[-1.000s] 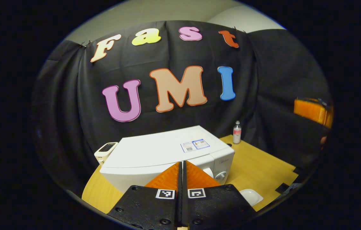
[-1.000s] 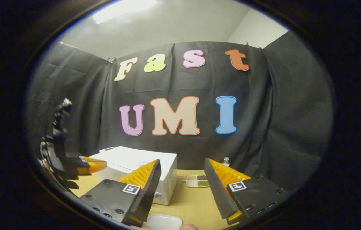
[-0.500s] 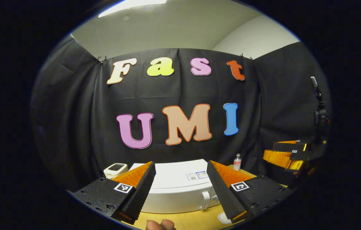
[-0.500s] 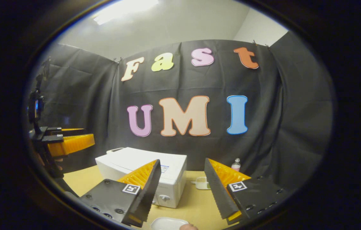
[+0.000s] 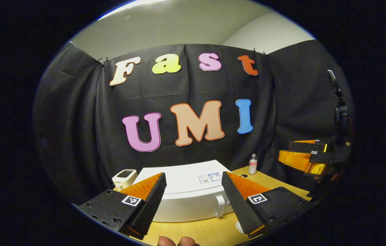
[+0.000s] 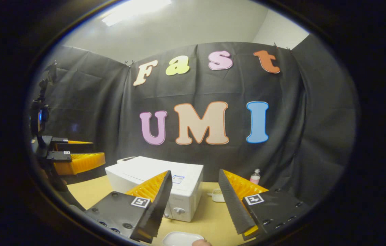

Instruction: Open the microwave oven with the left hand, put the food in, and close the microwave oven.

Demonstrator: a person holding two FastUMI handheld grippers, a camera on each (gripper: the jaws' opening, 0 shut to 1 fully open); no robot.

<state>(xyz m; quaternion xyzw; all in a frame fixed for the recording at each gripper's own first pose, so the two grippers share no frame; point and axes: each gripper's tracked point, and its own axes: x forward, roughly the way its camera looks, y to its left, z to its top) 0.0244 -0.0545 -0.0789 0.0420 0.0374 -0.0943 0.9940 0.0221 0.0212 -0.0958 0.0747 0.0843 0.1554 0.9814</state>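
The white microwave (image 5: 182,191) stands on the wooden table (image 5: 274,184), its door shut and its handle (image 5: 219,205) facing me. My left gripper (image 5: 193,177) hovers open in front of it, above the table, with nothing between its fingers. In the right gripper view the microwave (image 6: 158,179) sits left of centre, and my right gripper (image 6: 195,174) is open and empty, held back from it. A white dish (image 6: 182,238) lies just below the right gripper, and a small white container (image 6: 218,195) stands to the right of the microwave. Each gripper appears from the side in the other's view: right gripper (image 5: 285,149), left gripper (image 6: 98,150).
A small bottle (image 5: 253,164) stands at the back of the table, right of the microwave. A small white device (image 5: 124,177) sits behind the microwave's left side. A person's fingertips (image 5: 175,242) show at the bottom edge. Black cloth walls close off the booth.
One second ago my left gripper was shut and looking down on the microwave; it has since opened and levelled out. The right gripper has drifted slightly and stays open.
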